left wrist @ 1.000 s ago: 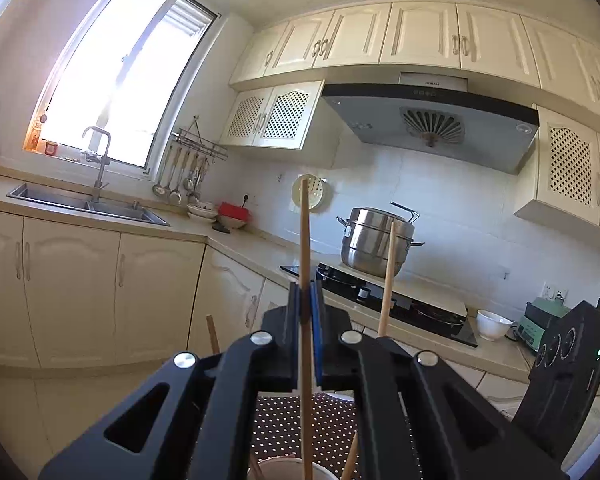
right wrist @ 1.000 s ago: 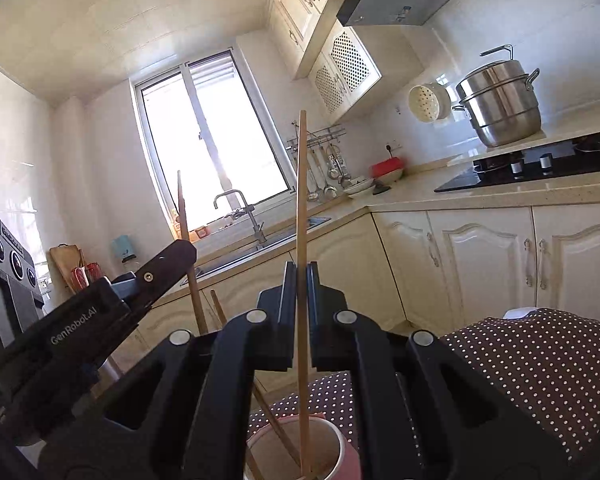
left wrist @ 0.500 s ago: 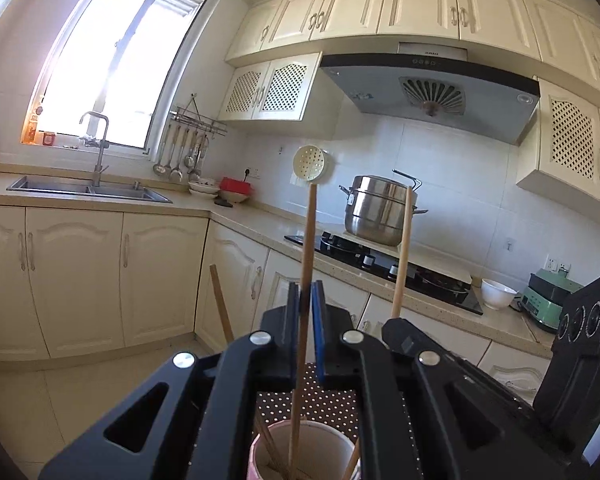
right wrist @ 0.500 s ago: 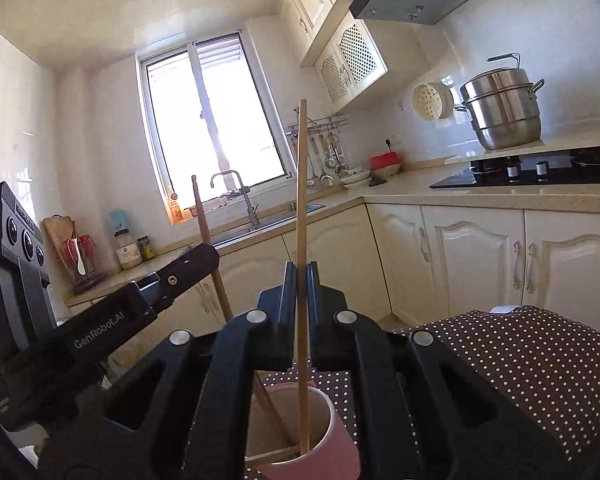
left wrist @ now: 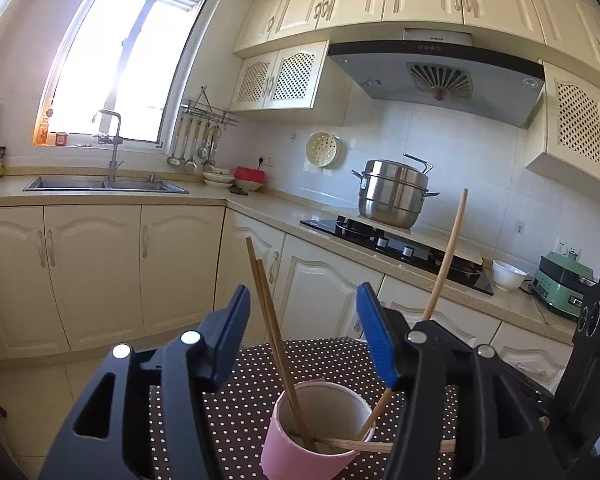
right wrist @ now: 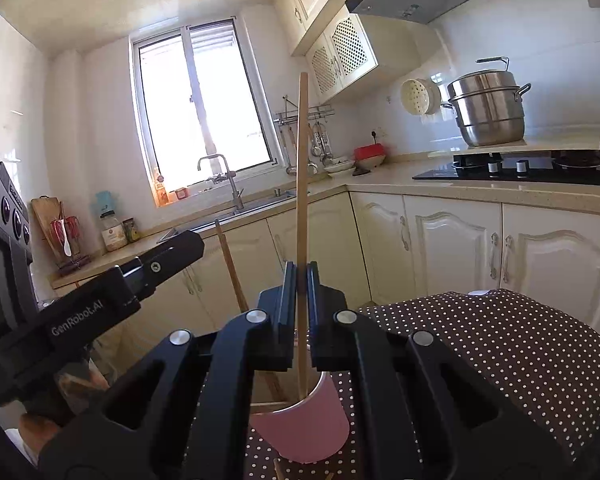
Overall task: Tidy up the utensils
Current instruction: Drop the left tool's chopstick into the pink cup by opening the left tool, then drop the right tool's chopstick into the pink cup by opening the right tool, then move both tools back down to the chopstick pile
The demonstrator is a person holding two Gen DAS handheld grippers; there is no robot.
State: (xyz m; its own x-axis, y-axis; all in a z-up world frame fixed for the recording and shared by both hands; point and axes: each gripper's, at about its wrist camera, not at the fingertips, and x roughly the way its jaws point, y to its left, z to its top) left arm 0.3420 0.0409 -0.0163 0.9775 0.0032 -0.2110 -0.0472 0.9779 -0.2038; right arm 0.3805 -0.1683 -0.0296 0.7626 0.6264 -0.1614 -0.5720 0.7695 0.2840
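Observation:
A pink cup [left wrist: 320, 428] stands on the brown polka-dot cloth [left wrist: 236, 400]. My left gripper [left wrist: 306, 340] hangs just above it, its jaws opening. Two wooden chopsticks [left wrist: 268, 320] lean in the cup between the blue pads [left wrist: 236, 340] and touch neither of them. My right gripper [right wrist: 300, 280] is shut on a third chopstick [right wrist: 302, 200], held upright, whose lower end dips into the pink cup [right wrist: 300, 428]. That stick [left wrist: 446, 264] rises on the right in the left wrist view. The left gripper [right wrist: 160, 260] shows at the left in the right wrist view.
Cream cabinets and a counter run behind, with a sink [left wrist: 104, 184], a black hob [left wrist: 392, 240] and a steel steamer pot [left wrist: 394, 194]. More wooden sticks [left wrist: 444, 446] lie low beside the cup. The cloth-covered table [right wrist: 500, 340] spreads out to the right.
My left gripper has opened and let go of its chopstick, which now leans in the cup beside another. Both grippers have sunk toward the cup. The right one still grips its stick.

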